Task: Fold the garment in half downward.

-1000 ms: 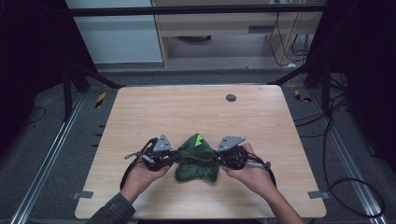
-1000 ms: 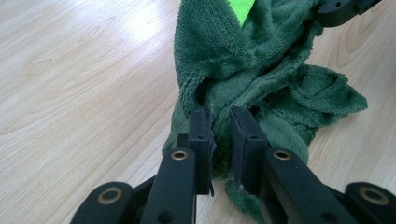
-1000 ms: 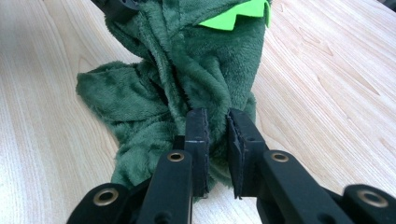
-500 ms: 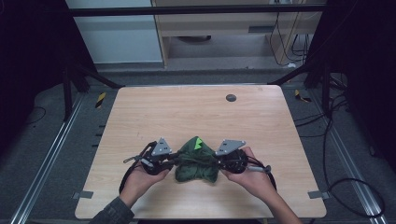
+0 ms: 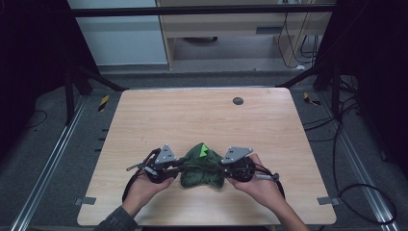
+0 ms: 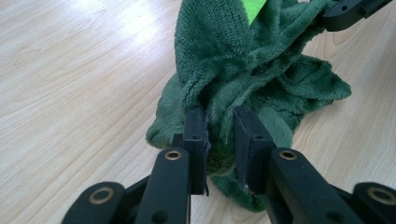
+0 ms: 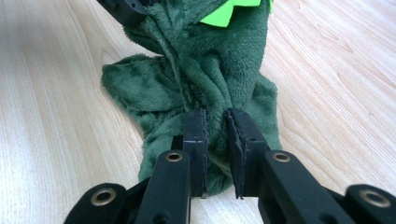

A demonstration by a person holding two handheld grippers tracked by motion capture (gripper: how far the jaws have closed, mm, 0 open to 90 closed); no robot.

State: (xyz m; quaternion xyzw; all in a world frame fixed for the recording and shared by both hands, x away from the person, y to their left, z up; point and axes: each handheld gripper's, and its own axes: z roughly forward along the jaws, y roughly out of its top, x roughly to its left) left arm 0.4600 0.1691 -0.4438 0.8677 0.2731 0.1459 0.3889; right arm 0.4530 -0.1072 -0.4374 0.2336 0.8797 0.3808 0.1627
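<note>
Pinching folds of the green plush garment (image 6: 243, 70), both near-closed: left gripper (image 6: 219, 135), right gripper (image 7: 215, 140). Fabric is hiding fingertips in high view.

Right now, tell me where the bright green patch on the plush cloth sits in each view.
High view: the bright green patch sits at the top of the dark green plush cloth, low centre, between the two grippers.
Left gripper view: top edge, right of centre.
Right gripper view: top edge, right of centre.
Shared landmark: the light wooden table under the cloth.
</note>
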